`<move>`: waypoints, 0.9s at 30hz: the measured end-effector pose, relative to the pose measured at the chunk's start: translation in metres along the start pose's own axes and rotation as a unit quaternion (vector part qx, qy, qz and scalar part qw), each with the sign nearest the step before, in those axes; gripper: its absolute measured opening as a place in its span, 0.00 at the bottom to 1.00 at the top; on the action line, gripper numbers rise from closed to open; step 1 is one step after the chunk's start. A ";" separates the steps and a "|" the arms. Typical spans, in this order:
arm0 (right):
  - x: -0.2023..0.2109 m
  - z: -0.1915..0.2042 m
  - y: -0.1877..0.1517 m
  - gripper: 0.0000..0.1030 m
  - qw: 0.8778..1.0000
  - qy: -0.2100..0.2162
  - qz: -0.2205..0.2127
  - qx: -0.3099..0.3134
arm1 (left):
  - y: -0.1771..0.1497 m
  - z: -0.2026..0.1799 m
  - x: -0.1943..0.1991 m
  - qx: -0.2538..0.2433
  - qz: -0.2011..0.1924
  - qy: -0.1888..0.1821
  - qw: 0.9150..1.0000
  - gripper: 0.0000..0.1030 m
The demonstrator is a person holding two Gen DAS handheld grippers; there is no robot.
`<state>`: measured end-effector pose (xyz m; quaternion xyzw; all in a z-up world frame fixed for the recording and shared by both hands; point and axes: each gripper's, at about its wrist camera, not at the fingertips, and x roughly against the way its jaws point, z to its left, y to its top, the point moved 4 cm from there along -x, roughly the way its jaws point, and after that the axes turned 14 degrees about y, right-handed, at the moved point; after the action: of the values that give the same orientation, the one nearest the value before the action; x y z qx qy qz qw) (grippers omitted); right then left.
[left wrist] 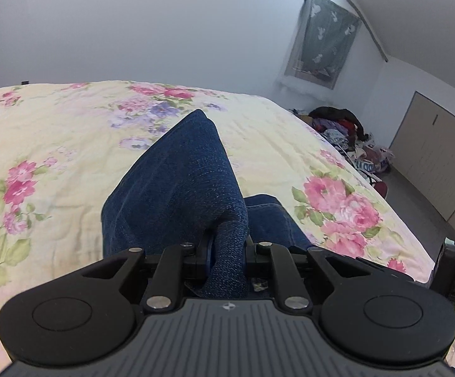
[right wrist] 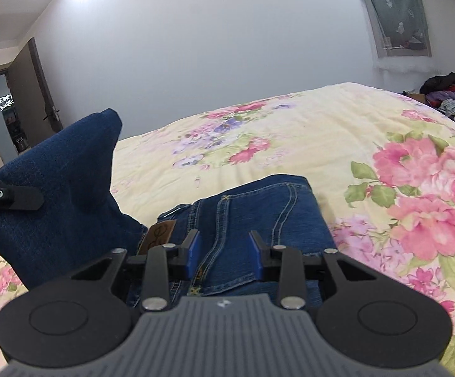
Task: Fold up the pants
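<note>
The pants [left wrist: 177, 182], dark blue denim, lie on the bed [left wrist: 54, 144] w/ its yellow floral quilt. Left tongs [left wrist: 224, 251] are clenched on a bunched fold of the denim; fabric rises up and fwd from the grip in a peaked, tent-like shape, lifted off the quilt. Seen from the right wrist view, that raised leg section [right wrist: 57, 185] stands tall at far left, w/ one black finger [right wrist: 16, 199] of the left tongs pressed against its side.

Right tongs [right wrist: 224, 251] are released, blue pads [right wrist: 194, 253] apart, hovering just over the waist/seat part of the pants [right wrist: 258, 220], which lies flat on the quilt. A seam w/ yellow stitching runs between the two pads; brown leather patch [right wrist: 158, 235] sits just left of them. Can't tell whether the pads touch the cloth.

Hard to make out: left pads mostly buried in denim; lower part of the pants hidden under both tool bodies. Pile of clothes [left wrist: 350, 138] off the bed's far right, blurry. Grey curtain [left wrist: 321, 37] on the wall. Doorway [right wrist: 4, 116] at far left, dim.
</note>
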<state>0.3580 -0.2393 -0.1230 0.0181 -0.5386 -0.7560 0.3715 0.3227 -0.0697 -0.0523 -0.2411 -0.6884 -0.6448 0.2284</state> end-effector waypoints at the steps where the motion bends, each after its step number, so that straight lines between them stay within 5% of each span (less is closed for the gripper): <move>1: 0.002 -0.003 0.002 0.29 1.000 -0.003 -0.002 -0.004 | 0.000 -0.011 -0.003 -0.007 0.001 -0.004 1.000 0.17; 19: 0.054 -0.079 0.027 0.31 0.989 -0.050 -0.078 -0.114 | -0.042 -0.128 -0.058 -0.115 0.027 -0.021 0.993 0.17; 22: 0.055 -0.084 0.027 0.30 0.987 -0.052 -0.079 -0.126 | -0.071 -0.141 -0.080 -0.167 0.062 -0.012 0.984 0.24; 27: 0.045 -0.090 0.027 0.31 0.990 -0.039 -0.050 -0.126 | -0.088 -0.149 -0.066 -0.185 0.016 0.002 0.983 0.41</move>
<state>0.3784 -0.3416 -0.1216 -0.0314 -0.4513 -0.8359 0.3109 0.3193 -0.2253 -0.1522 -0.2892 -0.5525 -0.7579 0.1916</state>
